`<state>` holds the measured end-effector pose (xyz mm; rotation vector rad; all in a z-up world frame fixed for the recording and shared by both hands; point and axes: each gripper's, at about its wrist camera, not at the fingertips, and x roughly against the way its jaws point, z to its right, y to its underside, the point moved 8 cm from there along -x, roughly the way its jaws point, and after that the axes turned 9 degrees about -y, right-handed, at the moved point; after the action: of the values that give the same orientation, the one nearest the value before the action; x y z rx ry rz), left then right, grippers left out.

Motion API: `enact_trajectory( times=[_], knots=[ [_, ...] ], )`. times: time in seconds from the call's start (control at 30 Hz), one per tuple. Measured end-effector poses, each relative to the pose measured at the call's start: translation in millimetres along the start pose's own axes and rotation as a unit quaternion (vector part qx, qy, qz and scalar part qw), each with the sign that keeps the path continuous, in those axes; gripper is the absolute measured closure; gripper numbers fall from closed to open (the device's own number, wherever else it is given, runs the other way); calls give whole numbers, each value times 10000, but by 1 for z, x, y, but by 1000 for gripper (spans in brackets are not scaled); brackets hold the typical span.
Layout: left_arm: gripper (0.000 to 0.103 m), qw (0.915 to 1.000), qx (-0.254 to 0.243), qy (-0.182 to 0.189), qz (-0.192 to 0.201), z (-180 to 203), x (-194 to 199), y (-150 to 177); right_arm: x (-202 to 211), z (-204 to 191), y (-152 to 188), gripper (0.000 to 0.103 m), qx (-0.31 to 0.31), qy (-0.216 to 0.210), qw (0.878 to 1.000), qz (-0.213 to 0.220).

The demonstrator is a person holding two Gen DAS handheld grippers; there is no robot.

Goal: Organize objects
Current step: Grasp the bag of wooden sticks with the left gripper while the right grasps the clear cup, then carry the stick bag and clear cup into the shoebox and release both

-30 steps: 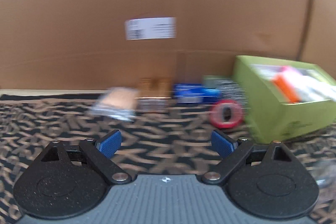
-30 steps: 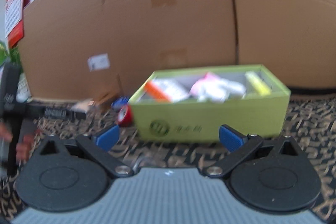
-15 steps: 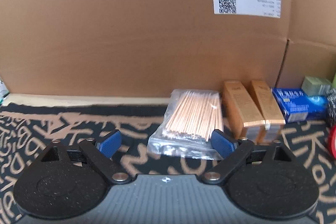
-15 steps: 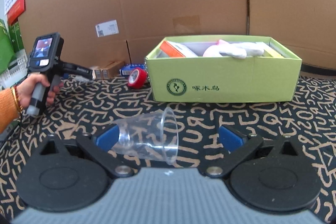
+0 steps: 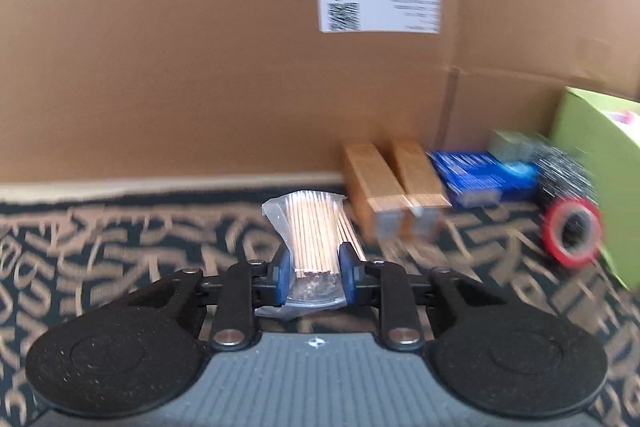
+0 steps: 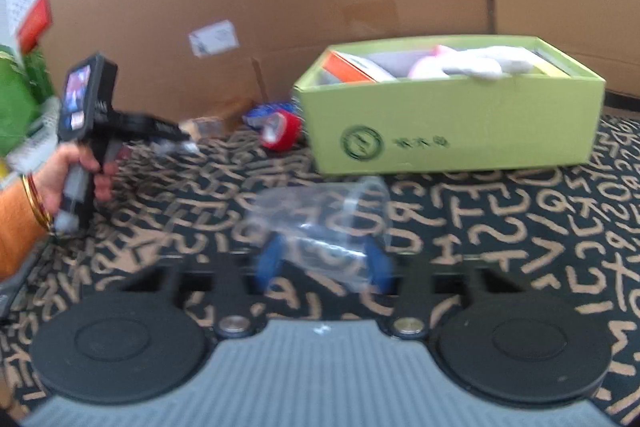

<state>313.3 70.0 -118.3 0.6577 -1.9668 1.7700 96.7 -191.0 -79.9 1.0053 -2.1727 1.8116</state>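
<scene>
My left gripper (image 5: 314, 267) is shut on a clear bag of thin wooden sticks (image 5: 314, 223), its blue pads squeezing the near end just above the patterned cloth. In the right wrist view the jaws of my right gripper (image 6: 323, 265) are closing on a clear plastic cup (image 6: 320, 219) that lies on its side, and the blue pads press its walls. An open green box (image 6: 452, 123) with several packets and a white cloth inside stands behind the cup. The same green box (image 5: 600, 187) shows at the right edge of the left wrist view.
Two tan boxes (image 5: 394, 187), a blue box (image 5: 476, 177) and a red tape roll (image 5: 572, 231) line the cardboard wall (image 5: 200, 47). In the right wrist view a person's hand (image 6: 76, 171) holds the other gripper at the left, near the red tape roll (image 6: 280, 129).
Both grippers went from wide open to closed. The left one moved up to the bag of sticks and clamped it. The right one closed on the cup.
</scene>
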Motion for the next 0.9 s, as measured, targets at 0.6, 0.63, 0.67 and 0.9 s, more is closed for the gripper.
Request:
enact_trajectory(
  times=[0.6, 0.63, 0.67, 0.9],
  knots=[
    [29, 9991, 29, 399, -103, 40, 132, 92, 46, -37, 33, 40, 468, -955, 9943, -71],
    [29, 9994, 14, 336, -103, 39, 131, 91, 47, -32, 29, 40, 497, -842, 9952, -2],
    [29, 9996, 19, 268, -128, 39, 128, 89, 47, -27, 26, 40, 573, -686, 9960, 54],
    [26, 9990, 312, 107, -304, 47, 102, 80, 6, -28, 16, 50, 936, -483, 9943, -154]
  ],
)
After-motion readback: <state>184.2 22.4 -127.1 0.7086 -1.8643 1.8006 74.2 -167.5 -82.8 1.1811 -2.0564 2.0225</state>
